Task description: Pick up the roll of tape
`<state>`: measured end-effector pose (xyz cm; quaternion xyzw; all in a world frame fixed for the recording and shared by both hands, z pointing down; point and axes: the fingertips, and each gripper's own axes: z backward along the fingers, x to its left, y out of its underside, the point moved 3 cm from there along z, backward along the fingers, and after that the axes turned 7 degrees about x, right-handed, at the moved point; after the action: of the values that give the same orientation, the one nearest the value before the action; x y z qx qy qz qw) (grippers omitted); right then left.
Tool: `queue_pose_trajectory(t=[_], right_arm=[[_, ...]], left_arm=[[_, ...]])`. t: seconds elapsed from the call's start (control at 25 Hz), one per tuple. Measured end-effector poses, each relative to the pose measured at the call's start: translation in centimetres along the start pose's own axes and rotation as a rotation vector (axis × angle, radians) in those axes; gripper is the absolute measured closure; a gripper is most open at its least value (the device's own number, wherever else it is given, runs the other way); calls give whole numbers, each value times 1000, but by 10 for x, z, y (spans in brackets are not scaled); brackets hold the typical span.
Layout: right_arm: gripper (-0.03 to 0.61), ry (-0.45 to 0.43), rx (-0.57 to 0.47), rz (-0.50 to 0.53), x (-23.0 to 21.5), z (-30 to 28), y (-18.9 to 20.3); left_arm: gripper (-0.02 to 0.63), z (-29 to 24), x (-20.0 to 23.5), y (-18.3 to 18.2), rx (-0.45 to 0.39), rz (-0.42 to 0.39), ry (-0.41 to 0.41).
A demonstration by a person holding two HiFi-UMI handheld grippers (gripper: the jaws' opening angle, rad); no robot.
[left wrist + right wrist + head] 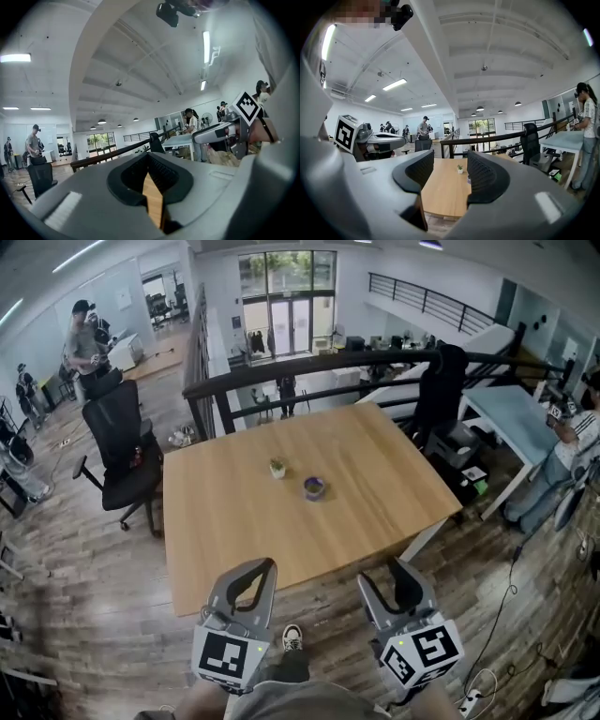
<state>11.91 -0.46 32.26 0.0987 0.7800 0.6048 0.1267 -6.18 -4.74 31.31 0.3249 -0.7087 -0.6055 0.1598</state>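
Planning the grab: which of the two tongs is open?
The grey right tongs, jaws spread wide apart; the grey left tongs have jaws meeting at the tips.

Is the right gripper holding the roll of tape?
No: the right gripper has its jaws apart with nothing gripped, and the roll of tape lies on the table well ahead of it.

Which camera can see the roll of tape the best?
The head view: the roll of tape lies in full sight on the table, beside a little plant. The right gripper view shows the plant, but its jaw hides nearly all of the tape. The left gripper view shows only a strip of table.
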Motion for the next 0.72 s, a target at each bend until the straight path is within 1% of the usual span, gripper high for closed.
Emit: queue_pose_trajectory(t=[0.24,0.36,0.56,0.72], right_arm=[[371,21,36,-10,-13,-77,-18],[371,30,52,-17,-21,-110,-24],[371,40,61,-20,-33,-161,-34],[371,48,61,-29,-42,-191,-40]], left_arm=[[614,-54,61,2,16,10,21],[614,-79,87,2,11,-4,31],[614,-116,123,3,11,-1,44],[614,-138,142,1,16,5,53]])
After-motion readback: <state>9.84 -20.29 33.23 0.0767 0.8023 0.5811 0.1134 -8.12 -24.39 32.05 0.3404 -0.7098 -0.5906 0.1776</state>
